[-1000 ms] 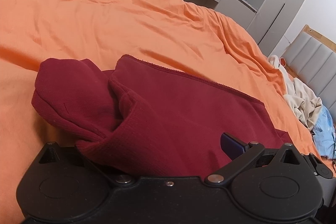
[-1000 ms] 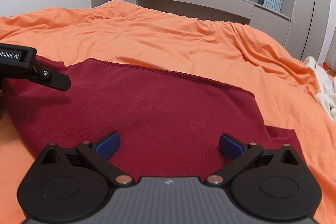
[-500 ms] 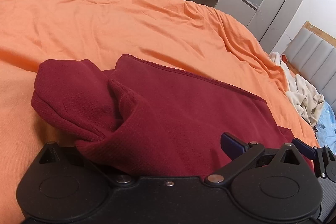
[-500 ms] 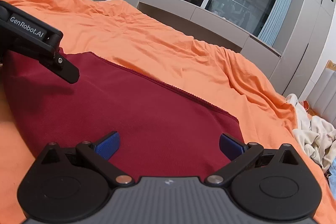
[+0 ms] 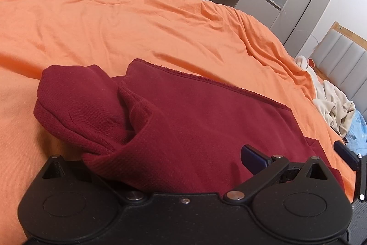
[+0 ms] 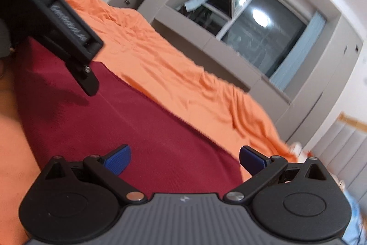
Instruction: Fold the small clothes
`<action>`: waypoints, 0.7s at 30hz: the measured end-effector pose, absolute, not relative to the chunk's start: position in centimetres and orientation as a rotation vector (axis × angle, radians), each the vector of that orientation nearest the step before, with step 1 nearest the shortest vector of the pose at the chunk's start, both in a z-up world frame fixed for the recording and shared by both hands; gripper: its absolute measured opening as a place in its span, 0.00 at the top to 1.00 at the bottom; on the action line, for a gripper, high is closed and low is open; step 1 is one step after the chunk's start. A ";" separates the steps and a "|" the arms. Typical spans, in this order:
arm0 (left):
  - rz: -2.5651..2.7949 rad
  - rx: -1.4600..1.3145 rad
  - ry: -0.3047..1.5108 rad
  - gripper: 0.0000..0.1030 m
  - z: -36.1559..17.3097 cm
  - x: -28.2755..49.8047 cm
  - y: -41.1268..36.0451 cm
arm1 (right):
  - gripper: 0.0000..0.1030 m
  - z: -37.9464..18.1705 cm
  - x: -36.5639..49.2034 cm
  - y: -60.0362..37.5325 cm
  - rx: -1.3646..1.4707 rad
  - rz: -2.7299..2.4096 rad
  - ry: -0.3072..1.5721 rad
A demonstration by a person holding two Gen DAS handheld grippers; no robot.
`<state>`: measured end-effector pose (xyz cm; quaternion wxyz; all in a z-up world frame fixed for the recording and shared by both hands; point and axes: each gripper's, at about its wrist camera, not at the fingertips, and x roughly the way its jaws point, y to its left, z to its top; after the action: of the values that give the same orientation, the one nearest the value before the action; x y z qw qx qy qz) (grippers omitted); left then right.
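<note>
Right gripper [image 6: 183, 159] rolled sideways since a second ago, view now tilted; jaws spread wide over maroon garment [image 6: 128, 130] on orange bedsheet [image 6: 183, 75]. Left gripper [image 5: 183, 167]: garment bunched over left finger, grip state unclear. Left view alone shows garment's hemmed far edge, bare sheet beyond, clothes pile [image 5: 332, 105] far right.

Maroon garment [image 5: 206, 121]: matt waffle-knit cloth, overlocked hem. Orange bedsheet [image 5: 114, 15]: smooth matt cotton-like cloth, creased. Left gripper [image 5: 183, 164]: matt black plastic, bright metal pivot pins.
</note>
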<state>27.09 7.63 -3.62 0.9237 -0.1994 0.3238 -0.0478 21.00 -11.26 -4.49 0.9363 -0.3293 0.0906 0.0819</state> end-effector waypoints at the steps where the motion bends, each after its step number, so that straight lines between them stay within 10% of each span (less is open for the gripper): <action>1: -0.098 -0.409 0.665 0.01 -3.6 27.1 7.6 | 0.00 -4.6 20.8 -11.0 -0.688 0.171 0.168; 21: -0.096 -0.410 0.669 0.01 -3.5 27.1 7.6 | 0.00 -4.8 21.6 -10.9 -0.656 0.238 0.209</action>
<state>27.15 7.58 -3.50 0.9230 -0.1995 0.3257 -0.0468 21.57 -10.92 -4.83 0.9345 -0.3206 0.1020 0.1163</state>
